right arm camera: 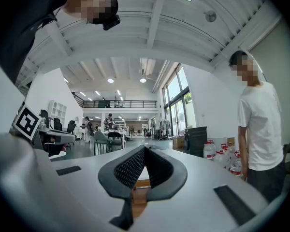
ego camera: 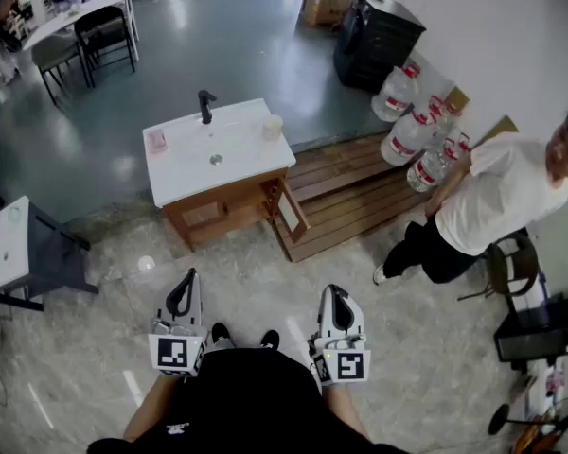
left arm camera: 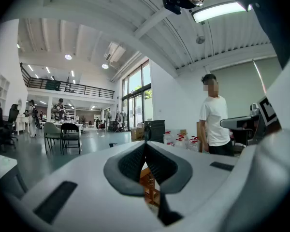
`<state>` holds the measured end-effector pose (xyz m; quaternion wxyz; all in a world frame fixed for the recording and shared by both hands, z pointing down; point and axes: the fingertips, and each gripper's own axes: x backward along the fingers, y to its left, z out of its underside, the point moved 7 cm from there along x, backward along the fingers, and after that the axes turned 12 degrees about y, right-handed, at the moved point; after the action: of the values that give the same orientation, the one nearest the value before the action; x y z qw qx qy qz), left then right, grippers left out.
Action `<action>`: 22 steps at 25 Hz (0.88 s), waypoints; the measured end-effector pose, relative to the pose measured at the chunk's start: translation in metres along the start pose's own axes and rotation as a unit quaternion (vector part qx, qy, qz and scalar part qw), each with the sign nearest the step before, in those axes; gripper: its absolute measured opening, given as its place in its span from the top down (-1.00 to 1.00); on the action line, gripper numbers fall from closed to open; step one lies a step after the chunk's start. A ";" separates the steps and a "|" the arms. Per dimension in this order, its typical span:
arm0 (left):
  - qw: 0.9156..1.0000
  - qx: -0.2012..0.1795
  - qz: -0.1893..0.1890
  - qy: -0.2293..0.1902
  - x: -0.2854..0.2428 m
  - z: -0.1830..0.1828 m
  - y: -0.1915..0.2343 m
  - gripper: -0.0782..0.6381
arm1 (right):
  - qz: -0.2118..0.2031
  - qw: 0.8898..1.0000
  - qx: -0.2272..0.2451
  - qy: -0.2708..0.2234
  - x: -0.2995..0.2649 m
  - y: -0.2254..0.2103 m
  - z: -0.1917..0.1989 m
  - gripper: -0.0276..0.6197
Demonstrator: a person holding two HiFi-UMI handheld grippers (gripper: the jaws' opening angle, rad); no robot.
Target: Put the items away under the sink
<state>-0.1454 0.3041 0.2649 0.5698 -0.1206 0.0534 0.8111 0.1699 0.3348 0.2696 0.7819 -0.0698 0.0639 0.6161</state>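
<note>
The left gripper (left arm camera: 146, 151) has its jaws pressed together at the tips, with nothing between them. The right gripper (right arm camera: 144, 154) is the same, closed and empty. In the head view both are held low and close to the holder's body, left gripper (ego camera: 186, 288) and right gripper (ego camera: 332, 301) side by side, well apart from the sink (ego camera: 241, 156)

The things to put away sit on the white sink top. A small pink item (ego camera: 157, 140) is near the left edge and a pale, upright item (ego camera: 272, 127) is at the right rear corner, with the black faucet (ego camera: 205, 105) between them at the back. Both look small and probably light. The pale one seems cup-shaped, so a grip around its middle should hold it without tipping it. The pink one lies low, so it probably wants pinching across its narrow sides. What either is made of is too small to tell

The wooden cabinet (ego camera: 208, 216) below has its right door (ego camera: 291, 212) swung open, but its inside is hidden from here. A person (ego camera: 497, 201) stands to the right beside water bottles (ego camera: 412, 130)
</note>
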 end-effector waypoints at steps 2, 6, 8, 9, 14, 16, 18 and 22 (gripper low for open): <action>1.000 0.005 0.002 0.004 0.000 0.003 -0.001 0.76 | -0.002 1.000 0.000 -0.006 0.000 0.000 -0.001 0.88; 1.000 0.013 0.007 0.012 -0.001 0.002 0.000 0.76 | 0.001 1.000 -0.011 -0.003 -0.002 0.003 -0.003 0.88; 1.000 0.012 0.008 0.013 -0.001 0.001 0.001 0.76 | -0.001 1.000 -0.010 -0.004 -0.004 0.004 -0.003 0.88; 1.000 0.010 0.007 0.013 -0.002 0.002 0.002 0.76 | -0.004 1.000 -0.013 -0.006 -0.004 0.004 -0.004 0.88; 1.000 0.013 0.007 0.017 -0.003 0.003 0.003 0.76 | -0.005 1.000 -0.015 -0.003 -0.005 0.003 0.000 0.88; 1.000 0.019 0.009 0.021 -0.003 0.002 0.002 0.76 | -0.007 1.000 -0.015 -0.008 -0.006 0.002 0.000 0.88; 1.000 0.019 0.010 0.021 -0.004 0.003 0.002 0.76 | -0.008 1.000 -0.015 -0.009 -0.006 0.003 0.000 0.88; 1.000 0.012 0.007 0.012 -0.003 0.006 0.005 0.76 | -0.007 1.000 -0.012 -0.014 -0.006 0.005 -0.003 0.87</action>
<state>-0.1502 0.3012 0.2707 0.5648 -0.1227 0.0711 0.8129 0.1636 0.3299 0.2673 0.7861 -0.0716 0.0451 0.6122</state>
